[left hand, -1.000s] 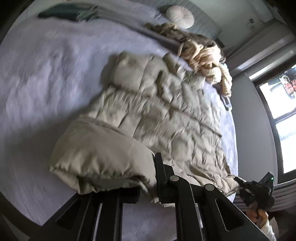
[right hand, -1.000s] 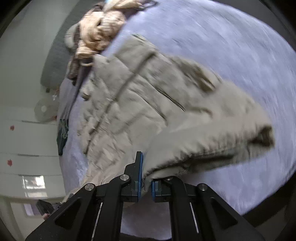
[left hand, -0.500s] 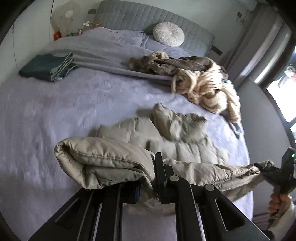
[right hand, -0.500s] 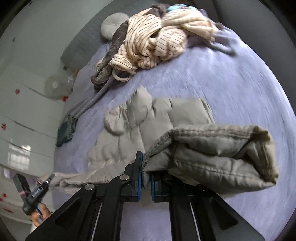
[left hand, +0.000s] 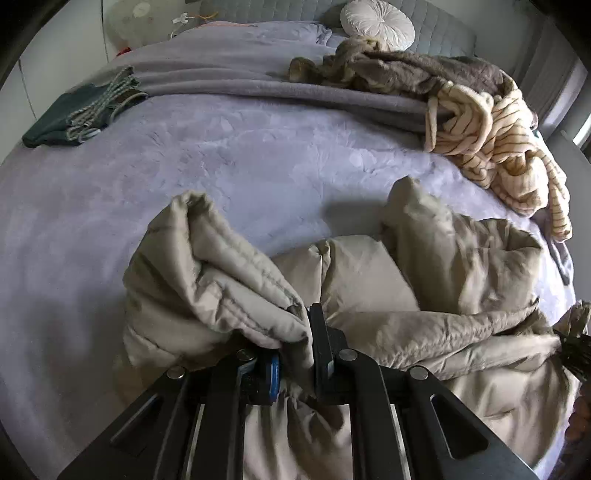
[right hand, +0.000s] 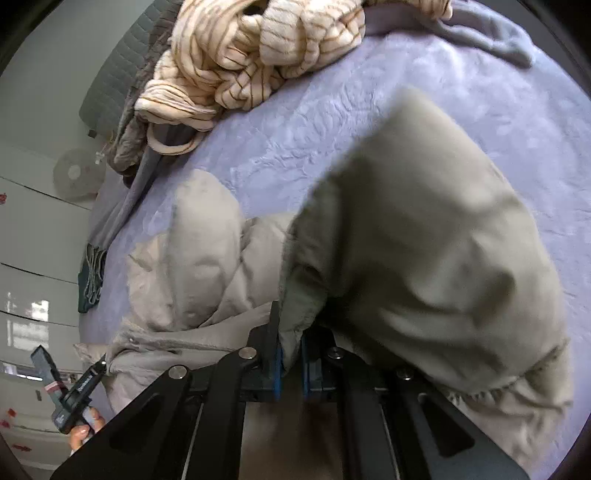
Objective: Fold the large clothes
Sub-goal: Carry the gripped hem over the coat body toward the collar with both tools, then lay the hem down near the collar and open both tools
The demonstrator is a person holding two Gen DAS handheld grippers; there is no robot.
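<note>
A beige quilted puffer coat point(left hand: 424, 280) lies bunched at the near edge of the lilac bed point(left hand: 240, 166). My left gripper point(left hand: 295, 354) is shut on a folded corner of the coat, which bulges up to the left of its fingers. In the right wrist view the same coat point(right hand: 424, 258) billows over my right gripper point(right hand: 290, 354), whose blue pads are shut on a fabric edge. The left gripper point(right hand: 99, 369) appears at the lower left of that view, pinching the coat's other end. The right gripper point(left hand: 576, 350) peeks in at the right edge of the left wrist view.
A heap of cream striped and brown clothes point(left hand: 491, 122) sits at the far right of the bed. A folded dark green garment point(left hand: 74, 114) lies far left. A round white cushion point(left hand: 376, 18) rests by the grey headboard. A fan point(right hand: 74, 173) stands beyond the bed.
Both grippers drew the coat's far end back toward the near edge, folding it over itself. The spread-out coat is now bunched close, and more of the bed shows beyond it.
</note>
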